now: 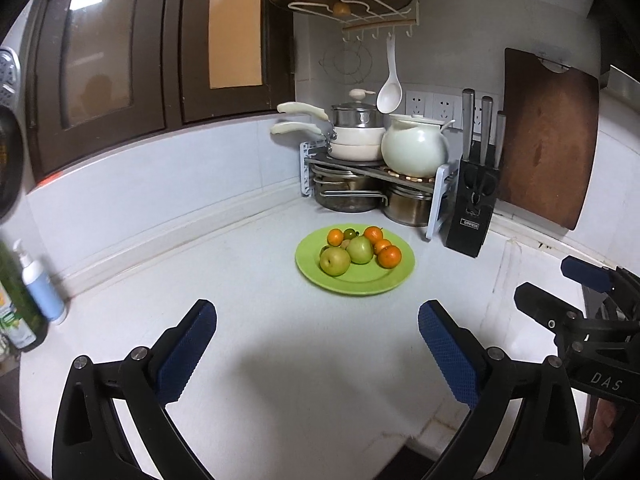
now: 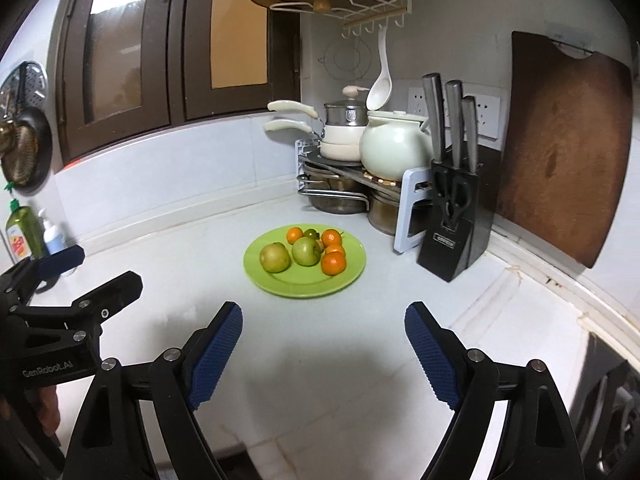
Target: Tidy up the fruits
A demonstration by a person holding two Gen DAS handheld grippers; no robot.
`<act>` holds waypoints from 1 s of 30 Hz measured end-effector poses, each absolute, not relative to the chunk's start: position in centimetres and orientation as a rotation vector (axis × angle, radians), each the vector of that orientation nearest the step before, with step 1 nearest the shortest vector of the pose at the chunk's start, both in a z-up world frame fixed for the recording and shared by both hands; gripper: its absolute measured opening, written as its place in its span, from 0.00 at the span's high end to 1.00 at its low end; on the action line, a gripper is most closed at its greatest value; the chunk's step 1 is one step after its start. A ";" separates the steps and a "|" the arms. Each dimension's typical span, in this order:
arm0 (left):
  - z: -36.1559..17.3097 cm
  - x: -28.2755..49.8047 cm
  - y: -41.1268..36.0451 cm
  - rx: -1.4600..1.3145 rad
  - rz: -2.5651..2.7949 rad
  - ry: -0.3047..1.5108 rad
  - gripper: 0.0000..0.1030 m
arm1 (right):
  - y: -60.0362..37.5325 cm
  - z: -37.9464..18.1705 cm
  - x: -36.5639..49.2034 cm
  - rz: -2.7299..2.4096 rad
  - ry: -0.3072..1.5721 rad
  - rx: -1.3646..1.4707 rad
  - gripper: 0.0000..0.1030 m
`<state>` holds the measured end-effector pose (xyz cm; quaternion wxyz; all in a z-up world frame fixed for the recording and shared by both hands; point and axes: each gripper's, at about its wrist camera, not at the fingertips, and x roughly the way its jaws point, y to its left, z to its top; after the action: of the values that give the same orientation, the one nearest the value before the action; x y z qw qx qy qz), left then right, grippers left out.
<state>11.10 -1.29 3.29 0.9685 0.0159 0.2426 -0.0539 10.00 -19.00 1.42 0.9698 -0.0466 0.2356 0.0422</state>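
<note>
Fingers: both grippers stand wide apart with nothing between their blue pads; the left gripper [image 1: 318,320] and the right gripper [image 2: 324,322] hang over bare counter, short of the plate.
Fruit: a green plate [image 2: 280,282] sits on the white counter [image 2: 320,380], holding all the fruit in one loose cluster toward its far side.
Green fruit: two round green-yellow fruits [image 2: 274,257] lie side by side at the front of the cluster, just beside each other.
Oranges: four small oranges [image 2: 333,263] lie behind and to the right of the green fruits, touching one another on the right; a small dark green fruit [image 2: 311,233] sits at the back.
Beyond the plate: a two-level rack [image 2: 408,196] in the corner carries stacked cream pans [image 2: 340,142] and a pale round pot [image 2: 394,150], with steel pots underneath.
Right of the rack: a black knife block [image 2: 450,240] with three steel handles, and a dark wooden cutting board [image 2: 560,152] leaning on the wall.
Left edge: a green bottle [image 2: 22,236] and a white pump bottle [image 2: 54,236] by the wall.
Above: dark-framed cabinet doors [image 2: 120,48] and a white ladle [image 2: 380,88] hanging from hooks.
</note>
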 end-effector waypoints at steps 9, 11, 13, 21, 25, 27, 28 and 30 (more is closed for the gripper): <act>3.6 6.2 -1.7 0.026 -0.104 0.477 0.00 | -19.4 1.2 5.1 0.096 0.472 -0.075 0.16; 3.6 5.4 -1.7 0.023 -0.104 0.477 0.00 | -19.4 1.2 4.2 0.098 0.471 -0.072 0.16; 3.6 4.7 -1.7 0.022 -0.105 0.476 0.00 | -19.3 1.2 3.4 0.098 0.468 -0.076 0.16; 3.7 2.7 -1.6 0.017 -0.094 0.471 0.00 | -19.2 1.3 1.4 0.105 0.459 -0.084 0.16; 3.8 2.0 -1.6 0.019 -0.089 0.467 0.00 | -19.2 1.4 0.8 0.109 0.452 -0.087 0.16; 3.8 1.7 -1.6 0.020 -0.089 0.466 0.00 | -19.1 1.4 0.6 0.111 0.449 -0.089 0.16; 3.9 1.6 -1.6 0.021 -0.087 0.465 0.00 | -19.2 1.4 0.4 0.112 0.448 -0.089 0.16; 3.8 1.7 -1.5 0.022 -0.089 0.465 0.00 | -19.1 1.4 0.3 0.112 0.449 -0.087 0.16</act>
<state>1.74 -1.52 3.81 0.9720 0.0108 0.2305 -0.0439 0.34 -19.14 1.36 0.9725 -0.0433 0.2222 0.0554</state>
